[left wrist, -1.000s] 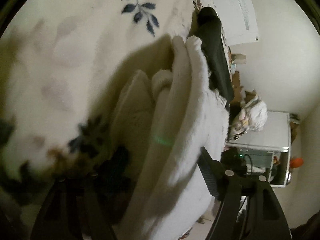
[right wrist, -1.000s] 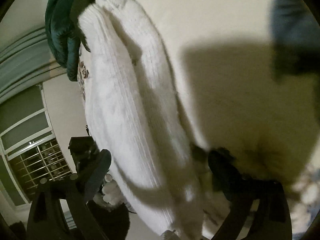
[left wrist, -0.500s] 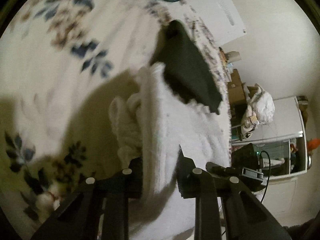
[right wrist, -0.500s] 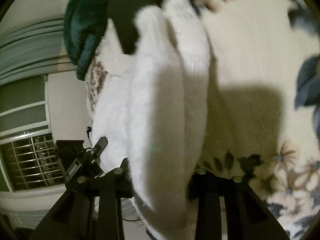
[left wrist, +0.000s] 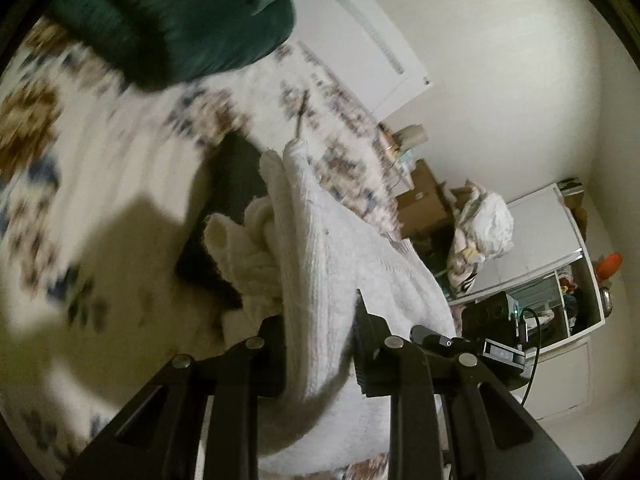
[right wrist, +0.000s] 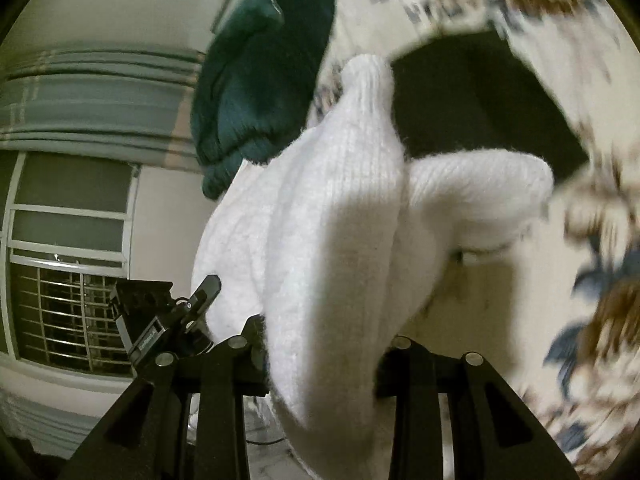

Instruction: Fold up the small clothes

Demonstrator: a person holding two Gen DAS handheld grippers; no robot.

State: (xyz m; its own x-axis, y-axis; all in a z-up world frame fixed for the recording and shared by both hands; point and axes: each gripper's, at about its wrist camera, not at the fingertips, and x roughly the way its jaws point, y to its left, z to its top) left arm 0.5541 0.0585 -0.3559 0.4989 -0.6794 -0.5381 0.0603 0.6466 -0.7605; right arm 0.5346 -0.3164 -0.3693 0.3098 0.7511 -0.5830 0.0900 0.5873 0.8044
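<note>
White knit garment (left wrist: 340, 264) bunched between both pairs of fingers, left gripper (left wrist: 320, 356) and right gripper (right wrist: 320, 360) each clenched on it, cloth hanging above the floral bedspread (left wrist: 100, 184)

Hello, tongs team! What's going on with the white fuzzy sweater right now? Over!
Left tongs shut on white sweater. Right tongs shut on it too. Sweater hangs bunched over the flowery blanket. Black garment and green garment lie beyond, nothing blocking.

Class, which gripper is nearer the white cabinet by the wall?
Right. The right gripper lies between the left gripper and the white cabinet; the left gripper is farther away. Both hold the white sweater.
</note>
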